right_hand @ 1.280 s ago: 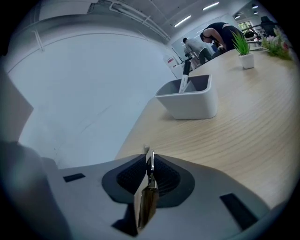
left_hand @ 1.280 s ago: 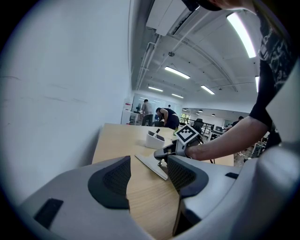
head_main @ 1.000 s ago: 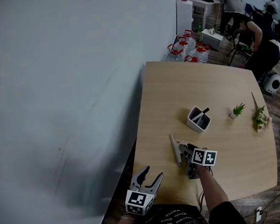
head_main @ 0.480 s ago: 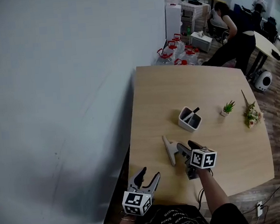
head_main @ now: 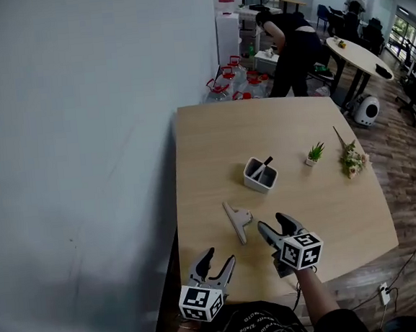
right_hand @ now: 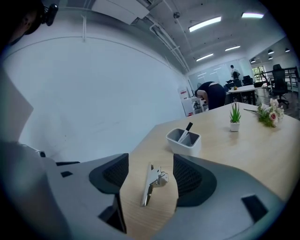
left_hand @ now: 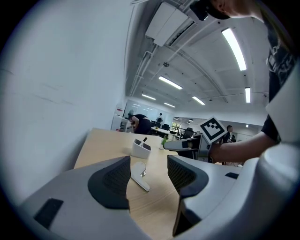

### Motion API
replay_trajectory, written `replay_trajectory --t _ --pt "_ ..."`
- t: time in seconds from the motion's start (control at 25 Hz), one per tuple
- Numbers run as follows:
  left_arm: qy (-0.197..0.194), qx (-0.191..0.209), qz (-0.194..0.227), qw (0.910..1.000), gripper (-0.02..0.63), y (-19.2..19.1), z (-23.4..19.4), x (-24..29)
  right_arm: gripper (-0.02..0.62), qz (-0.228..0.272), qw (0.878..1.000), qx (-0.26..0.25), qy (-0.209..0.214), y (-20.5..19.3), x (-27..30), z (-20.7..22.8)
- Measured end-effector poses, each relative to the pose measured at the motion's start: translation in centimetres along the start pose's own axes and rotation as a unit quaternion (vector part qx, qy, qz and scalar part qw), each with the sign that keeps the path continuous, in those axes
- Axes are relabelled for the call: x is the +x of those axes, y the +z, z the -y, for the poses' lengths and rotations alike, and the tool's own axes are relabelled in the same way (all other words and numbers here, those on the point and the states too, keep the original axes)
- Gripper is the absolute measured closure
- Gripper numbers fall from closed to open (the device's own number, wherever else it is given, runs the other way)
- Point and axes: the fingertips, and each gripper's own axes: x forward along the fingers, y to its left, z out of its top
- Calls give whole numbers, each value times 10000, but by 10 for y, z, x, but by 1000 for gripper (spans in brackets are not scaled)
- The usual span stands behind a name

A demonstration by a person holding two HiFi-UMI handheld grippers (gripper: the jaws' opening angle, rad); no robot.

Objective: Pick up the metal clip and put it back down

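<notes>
The metal clip (head_main: 236,219) lies flat on the wooden table (head_main: 199,148), a silver bar with a small spring part on one side. My right gripper (head_main: 272,224) hovers just to its right and nearer to me, open and holding nothing. In the right gripper view the clip (right_hand: 149,187) lies on the wood ahead of the spread pads (right_hand: 187,176), clear of both. My left gripper (head_main: 220,257) hangs open and empty at the table's near edge. Its own view shows the clip (left_hand: 138,172) some way ahead.
A white pen holder (head_main: 259,174) with a dark pen stands beyond the clip. A small potted plant (head_main: 313,152) and a flower sprig (head_main: 352,158) lie to the right. A grey wall (head_main: 68,138) runs along the table's left. People and water jugs (head_main: 230,87) are behind.
The right gripper was against the clip a second ago. It has since drawn back toward me with jaws spread, leaving the clip lying on the table. The left gripper has hardly moved.
</notes>
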Motion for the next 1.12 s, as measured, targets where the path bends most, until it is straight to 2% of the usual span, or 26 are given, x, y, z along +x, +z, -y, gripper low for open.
replay_trajectory --t 0.36,0.72,0.92,1.12 --pt "-212 168 -15 9996 359 -4 8 4 293 355 9967 -509 -518 -7 -63 -7" --pt "-377 328 -81 9987 359 -9 10 7 295 168 9910 -676 -1142 -50 -97 -5" --pt "-458 393 -134 9981 359 -10 13 9 295 175 9883 -778 -1299 -51 -103 -3" --pt "-584 471 -123 9971 360 -9 18 8 298 199 9841 -1123 -1360 -46 -101 -13"
